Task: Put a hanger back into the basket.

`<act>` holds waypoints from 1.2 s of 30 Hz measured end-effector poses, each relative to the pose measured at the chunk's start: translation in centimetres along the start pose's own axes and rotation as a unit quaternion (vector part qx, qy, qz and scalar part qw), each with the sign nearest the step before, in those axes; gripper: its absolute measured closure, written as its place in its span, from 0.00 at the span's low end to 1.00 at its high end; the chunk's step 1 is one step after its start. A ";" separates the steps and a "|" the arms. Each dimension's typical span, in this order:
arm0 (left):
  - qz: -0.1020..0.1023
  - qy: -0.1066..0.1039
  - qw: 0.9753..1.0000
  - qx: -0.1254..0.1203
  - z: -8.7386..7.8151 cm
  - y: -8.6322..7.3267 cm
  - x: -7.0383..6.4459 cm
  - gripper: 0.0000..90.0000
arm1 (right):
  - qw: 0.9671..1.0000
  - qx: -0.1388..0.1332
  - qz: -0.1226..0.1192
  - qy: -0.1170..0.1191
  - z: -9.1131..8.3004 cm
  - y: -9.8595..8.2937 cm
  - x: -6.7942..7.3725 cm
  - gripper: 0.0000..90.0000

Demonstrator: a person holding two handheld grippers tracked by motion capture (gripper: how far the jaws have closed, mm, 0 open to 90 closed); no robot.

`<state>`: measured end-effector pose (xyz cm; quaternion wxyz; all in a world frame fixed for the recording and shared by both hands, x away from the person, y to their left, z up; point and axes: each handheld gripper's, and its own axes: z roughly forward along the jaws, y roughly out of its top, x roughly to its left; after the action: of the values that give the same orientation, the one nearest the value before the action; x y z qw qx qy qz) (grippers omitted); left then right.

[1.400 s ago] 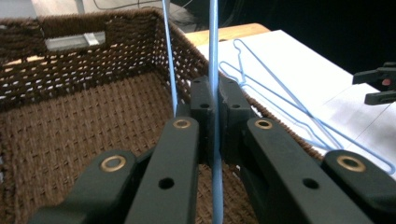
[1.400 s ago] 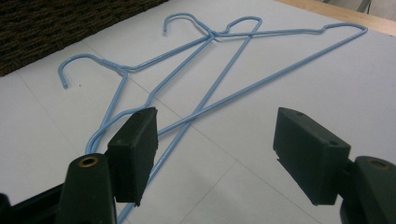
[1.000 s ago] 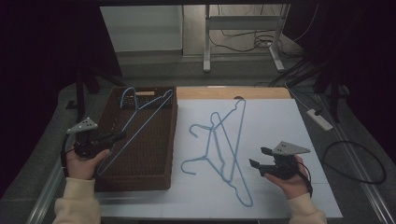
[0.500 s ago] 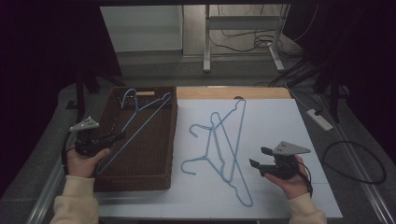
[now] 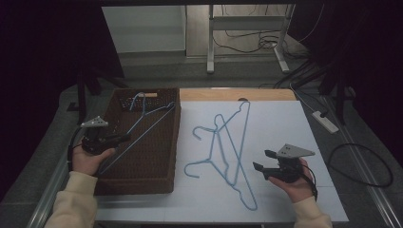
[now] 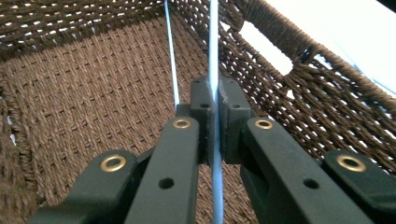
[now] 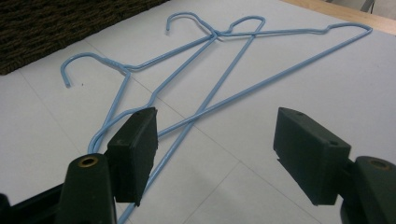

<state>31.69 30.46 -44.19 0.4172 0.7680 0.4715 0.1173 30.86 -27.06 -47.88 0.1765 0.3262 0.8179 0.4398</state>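
Note:
A blue wire hanger point(image 5: 142, 124) lies slanted across the brown woven basket point(image 5: 147, 180) at the table's left. My left gripper point(image 5: 119, 138) is shut on its wire, and the left gripper view shows the wire point(image 6: 214, 56) pinched between the black pads above the basket floor point(image 6: 93, 93). Two more blue hangers point(image 5: 210, 159) lie crossed on the white sheet point(image 5: 280, 123) in the middle. My right gripper point(image 5: 263, 160) hovers open just right of them. Its own view has the crossed hangers point(image 7: 219, 32) ahead, with nothing between the jaws point(image 7: 219, 140).
The basket's right wall point(image 5: 176, 137) stands between the held hanger and the white sheet. A bare wooden strip point(image 5: 237, 94) runs along the table's far edge. A power strip point(image 5: 325, 121) and cables point(image 5: 361, 166) lie on the floor to the right.
My left gripper has shifted slightly to the right with the hanger inside the basket. The right gripper and the two hangers on the sheet have stayed put.

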 end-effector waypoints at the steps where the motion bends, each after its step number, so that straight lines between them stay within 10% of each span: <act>1: 0.001 0.001 1.000 0.005 0.2 0.1 0.1 0.96 | 1.000 0.000 0.000 0.000 0.0 0.0 0.0 0.35; 8: 0.010 0.020 0.999 0.038 1.1 0.3 0.5 0.96 | 1.000 0.001 0.000 0.001 0.0 0.0 -0.1 0.35; 16: 0.012 0.082 0.992 0.097 1.7 0.3 1.0 0.96 | 1.000 0.004 0.000 0.002 0.1 -0.1 0.0 0.35; 26: 0.018 0.140 0.975 0.174 3.3 0.1 1.5 0.95 | 1.000 0.007 0.000 0.003 0.2 -0.1 0.0 0.35; 31: 0.036 0.166 0.962 0.215 4.4 0.1 1.4 0.95 | 1.000 0.009 0.000 0.003 0.2 -0.1 -0.1 0.35; 36: 0.033 0.174 0.962 0.209 4.4 0.1 1.4 0.90 | 1.000 0.010 0.000 0.004 0.3 -0.1 0.0 0.35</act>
<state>35.04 29.28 -47.19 0.1542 0.8210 0.5254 0.1618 30.99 -26.97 -48.14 0.1700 0.3261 0.8233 0.4324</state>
